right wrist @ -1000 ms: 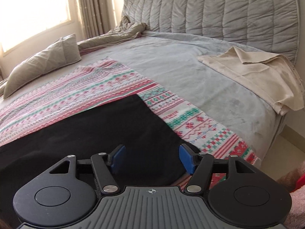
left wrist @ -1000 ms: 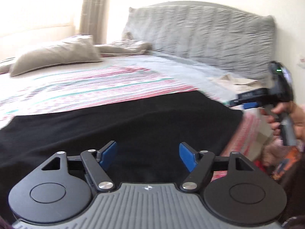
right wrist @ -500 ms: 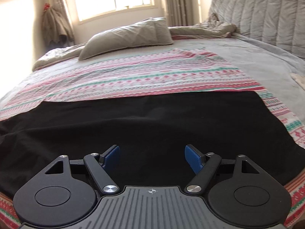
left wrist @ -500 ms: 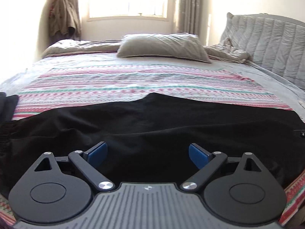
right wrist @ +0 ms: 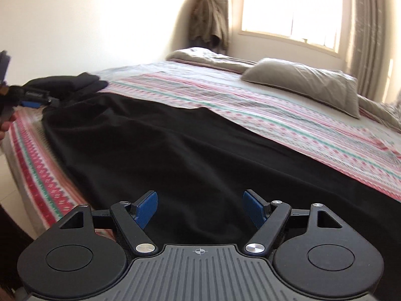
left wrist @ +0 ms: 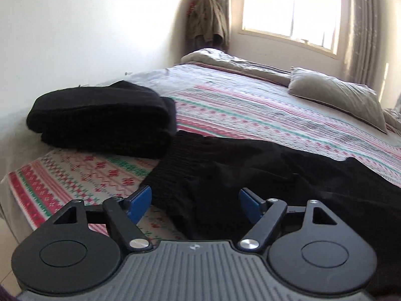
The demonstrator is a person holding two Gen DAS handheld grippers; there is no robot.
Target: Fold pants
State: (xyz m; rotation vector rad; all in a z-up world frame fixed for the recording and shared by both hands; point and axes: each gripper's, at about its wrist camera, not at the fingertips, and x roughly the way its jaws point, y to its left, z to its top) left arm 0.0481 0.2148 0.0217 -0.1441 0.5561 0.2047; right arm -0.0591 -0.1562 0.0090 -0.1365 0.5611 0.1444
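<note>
Pants [right wrist: 190, 150] — black, spread flat along the near edge of the bed [right wrist: 288, 115] — are laid over a striped, patterned blanket [left wrist: 250, 110]. In the right wrist view their long dark span is seen running from the lower right toward the far left corner of the bed. In the left wrist view only one end of them [left wrist: 213, 175] is shown, ribbed at the hem and lying just beside a folded black stack [left wrist: 100, 120], which is seen large there and only small and distant in the right view.

The left gripper [left wrist: 195, 202] is held over that ribbed end; its blue pads [left wrist: 139, 199] stand wide of each other and are closing, with the cloth below them but not pinched. The same tool is caught from the side at the left edge of the right view [right wrist: 32, 100], held by a hand [right wrist: 5, 123] of which only part is visible. The right gripper [right wrist: 200, 207] is held over the middle of the pants, pads [right wrist: 147, 207] spread apart, nothing between them.

A grey pillow [left wrist: 338, 97] and a rumpled grey cover [left wrist: 225, 57] are seen near the window [left wrist: 293, 7] in both views, with clothes [left wrist: 208, 20] hung in the corner and a curtain [right wrist: 371, 25] at the right.

No writing can be read — only a small round mark is seen on each gripper's ribbed grey housing.
</note>
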